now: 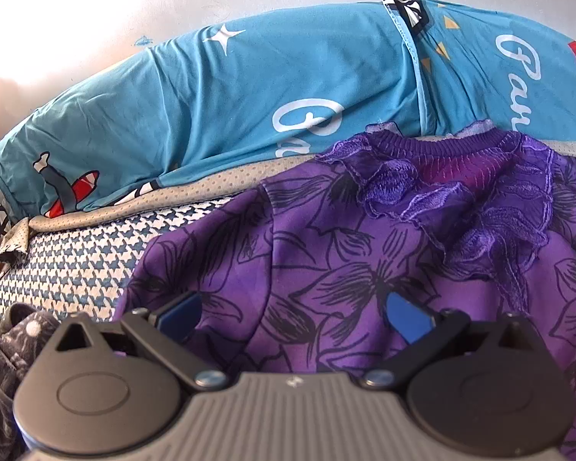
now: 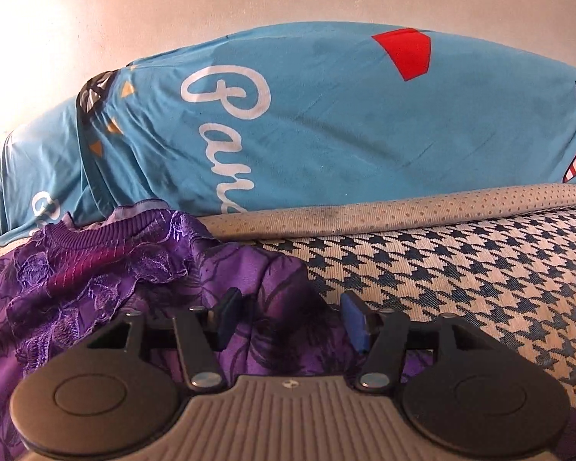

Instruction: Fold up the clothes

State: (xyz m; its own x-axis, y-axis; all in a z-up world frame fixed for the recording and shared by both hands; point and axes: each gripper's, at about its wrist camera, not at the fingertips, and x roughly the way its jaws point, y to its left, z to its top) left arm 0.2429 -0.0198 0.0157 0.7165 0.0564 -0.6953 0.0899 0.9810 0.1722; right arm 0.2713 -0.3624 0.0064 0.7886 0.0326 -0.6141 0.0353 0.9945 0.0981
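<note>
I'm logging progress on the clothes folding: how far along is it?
Done: nothing looks folded; the purple floral top with lace collar lies spread on the houndstooth-patterned surface. In hand: both tongs, left and right, hang open over its fabric, gripping nothing. Left: every fold.

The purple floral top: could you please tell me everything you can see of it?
The purple floral top is soft knit fabric printed with dark outlined flowers, with a ribbed round neckline and embroidered lace ruffles below it. It lies rumpled, neck towards the blue pillows, on the houndstooth cover. The right gripper has a raised fold between its jaws.
</note>
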